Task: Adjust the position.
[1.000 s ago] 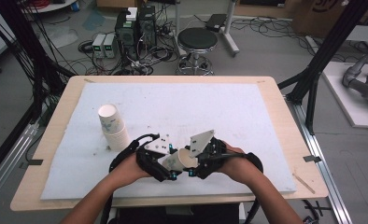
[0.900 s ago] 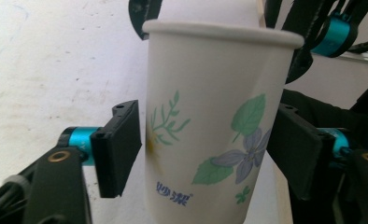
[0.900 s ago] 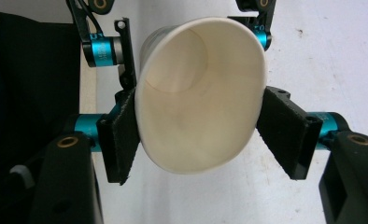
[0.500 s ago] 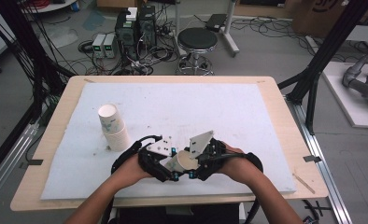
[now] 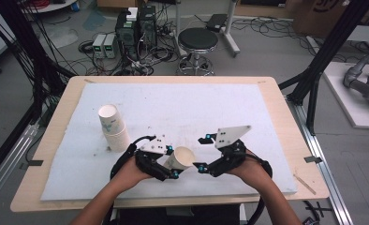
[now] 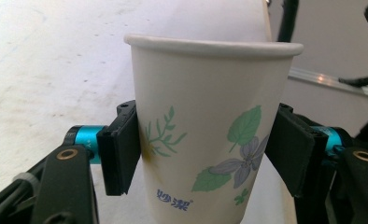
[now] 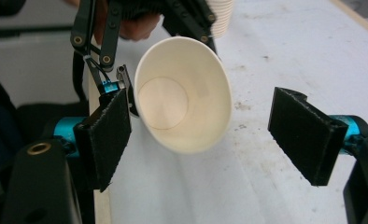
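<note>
Now we hold the paper cup (image 6: 205, 135) (empty, blue Chinese print) above the mat's near edge, pinched in our left gripper (image 5: 172, 164); our right gripper (image 7: 210, 135) has just opened wide, gripping nothing.

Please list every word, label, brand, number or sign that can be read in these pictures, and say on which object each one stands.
"妙潔", in blue print, low on the side of the paper cup, beside its green leaf and purple flower pattern; seen in the left gripper view.
Dark lettering on the cardboard box on the floor, at the top right of the high view: cut off and too blurred to read.
No other text can be made out.
</note>
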